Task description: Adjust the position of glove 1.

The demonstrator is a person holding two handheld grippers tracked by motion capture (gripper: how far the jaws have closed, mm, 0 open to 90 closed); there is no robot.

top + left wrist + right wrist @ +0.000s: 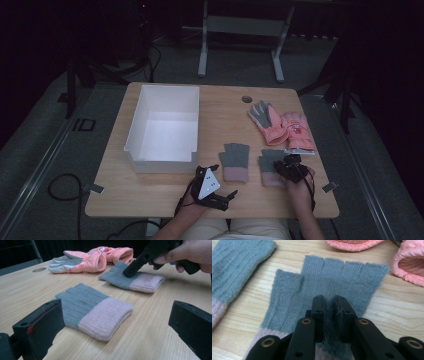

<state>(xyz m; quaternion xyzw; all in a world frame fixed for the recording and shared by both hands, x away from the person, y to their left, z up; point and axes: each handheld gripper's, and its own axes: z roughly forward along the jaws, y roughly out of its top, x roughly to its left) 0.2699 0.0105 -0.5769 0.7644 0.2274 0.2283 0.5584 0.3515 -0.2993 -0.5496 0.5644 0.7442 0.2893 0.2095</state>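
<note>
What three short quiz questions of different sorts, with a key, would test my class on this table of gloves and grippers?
1. True or false: the white bin holds a glove.
2. Which thing do the right gripper tips rest on? A) a pink padded glove B) the right-hand grey knit glove C) the bin
3. How do the left gripper jaws stand?

Key
1. False: the bin is empty.
2. B: the tips press down on its grey part, jaws nearly closed with a little knit between them.
3. Wide apart, with the left-hand grey knit glove lying untouched on the table ahead.
</note>
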